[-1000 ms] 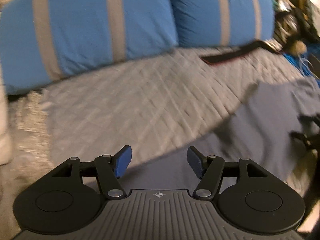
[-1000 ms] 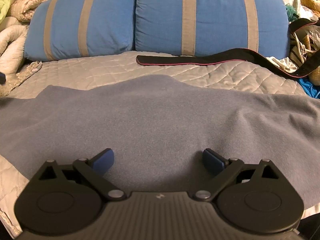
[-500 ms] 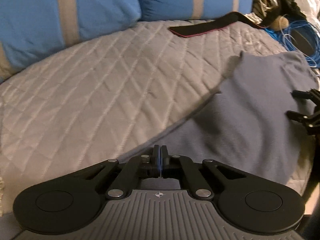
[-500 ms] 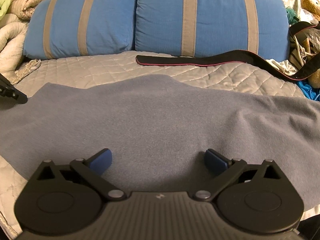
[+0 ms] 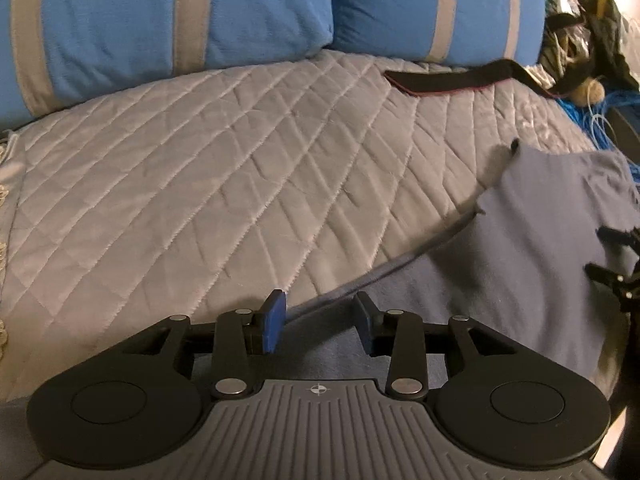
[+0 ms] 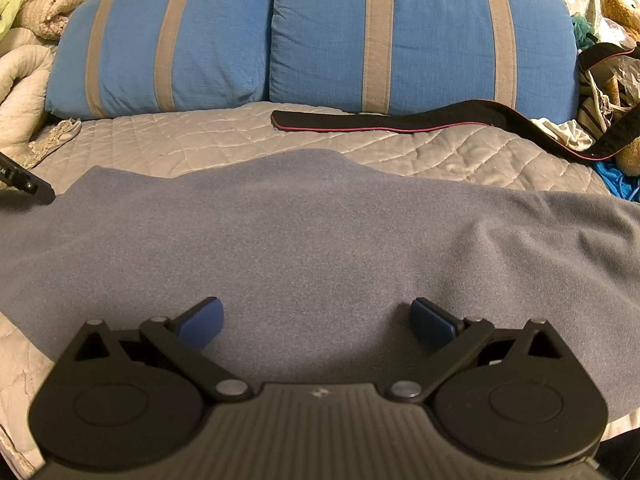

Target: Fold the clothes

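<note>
Left wrist view: I had the left gripper (image 5: 318,322) low over the near left edge of the grey-blue garment (image 5: 520,272), which lay spread on the quilted bedspread (image 5: 224,184). The hem ran diagonally through the gap between the blue pads, and the jaws were opening with nothing clamped. I judged this placement as lining up for a pinch on the hem. Compared with half a second before, when the pads met with no cloth between them, they had parted again; compared with a second before, the view had dropped closer to the cloth and the blue pillows (image 5: 192,20) sat higher in frame. The right gripper showed at the right margin.

Right wrist view: I held the right gripper (image 6: 316,324) over the middle of the garment (image 6: 320,232), jaws wide apart and empty, waiting in reserve, by my judgement. The black strap (image 6: 400,122) lay beyond the garment. This view matched the earlier frames, except that the left gripper's tip had entered at the left margin.
</note>
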`<control>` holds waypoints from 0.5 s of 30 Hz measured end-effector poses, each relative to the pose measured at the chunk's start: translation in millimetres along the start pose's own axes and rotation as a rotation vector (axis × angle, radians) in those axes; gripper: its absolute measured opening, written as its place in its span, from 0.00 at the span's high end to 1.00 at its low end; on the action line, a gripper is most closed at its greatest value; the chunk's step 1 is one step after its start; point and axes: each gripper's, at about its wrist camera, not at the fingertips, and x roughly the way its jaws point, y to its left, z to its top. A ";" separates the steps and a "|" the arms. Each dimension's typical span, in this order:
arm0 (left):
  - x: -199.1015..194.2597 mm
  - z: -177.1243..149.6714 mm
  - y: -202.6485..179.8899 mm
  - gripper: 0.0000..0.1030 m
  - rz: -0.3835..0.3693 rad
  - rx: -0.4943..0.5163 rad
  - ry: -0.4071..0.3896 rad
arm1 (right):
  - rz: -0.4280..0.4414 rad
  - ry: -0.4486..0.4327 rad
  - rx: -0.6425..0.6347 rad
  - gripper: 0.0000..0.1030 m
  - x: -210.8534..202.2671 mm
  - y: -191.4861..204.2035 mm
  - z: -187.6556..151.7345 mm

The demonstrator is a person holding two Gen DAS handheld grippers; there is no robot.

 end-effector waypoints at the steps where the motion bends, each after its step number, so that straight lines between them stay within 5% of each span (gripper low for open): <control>1: 0.8 -1.0 -1.4 0.68 0.008 0.012 0.002 | 0.000 0.000 0.000 0.00 0.1 0.0 0.0; 4: -0.4 -3.6 -3.9 0.97 0.033 0.031 0.000 | 0.001 0.000 0.000 0.00 0.0 -0.2 -0.1; 15: -14.5 -1.0 5.4 0.98 0.094 -0.001 -0.027 | 0.000 0.000 0.002 0.01 0.0 0.5 0.0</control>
